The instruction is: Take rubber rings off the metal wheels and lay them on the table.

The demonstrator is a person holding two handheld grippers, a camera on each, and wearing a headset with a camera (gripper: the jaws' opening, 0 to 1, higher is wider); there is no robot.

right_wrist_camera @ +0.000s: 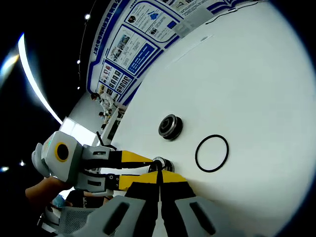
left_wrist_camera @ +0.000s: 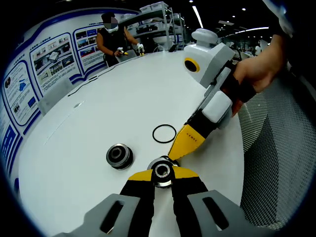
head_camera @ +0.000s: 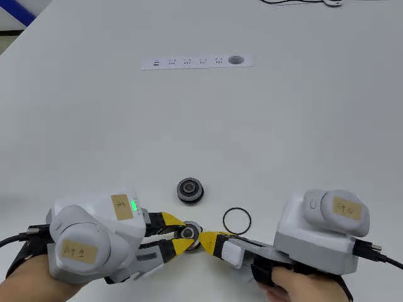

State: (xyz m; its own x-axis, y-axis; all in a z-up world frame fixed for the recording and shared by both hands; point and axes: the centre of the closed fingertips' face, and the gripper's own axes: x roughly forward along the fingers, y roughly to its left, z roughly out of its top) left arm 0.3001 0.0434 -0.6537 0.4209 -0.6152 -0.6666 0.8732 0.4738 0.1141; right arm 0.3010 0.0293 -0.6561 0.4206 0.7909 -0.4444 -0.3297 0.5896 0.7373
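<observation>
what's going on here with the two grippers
A person works two handheld grippers at a white table. The left gripper clamps a small metal wheel, and the right gripper, jaws together, has its tips at that wheel's edge. One rubber ring already lies loose on the table; a second wheel sits nearby, untouched.

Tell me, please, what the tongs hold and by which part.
The left tongs clamp a metal wheel by its rim. The right tongs are closed at that wheel's edge; whether they grip anything cannot be told.
</observation>
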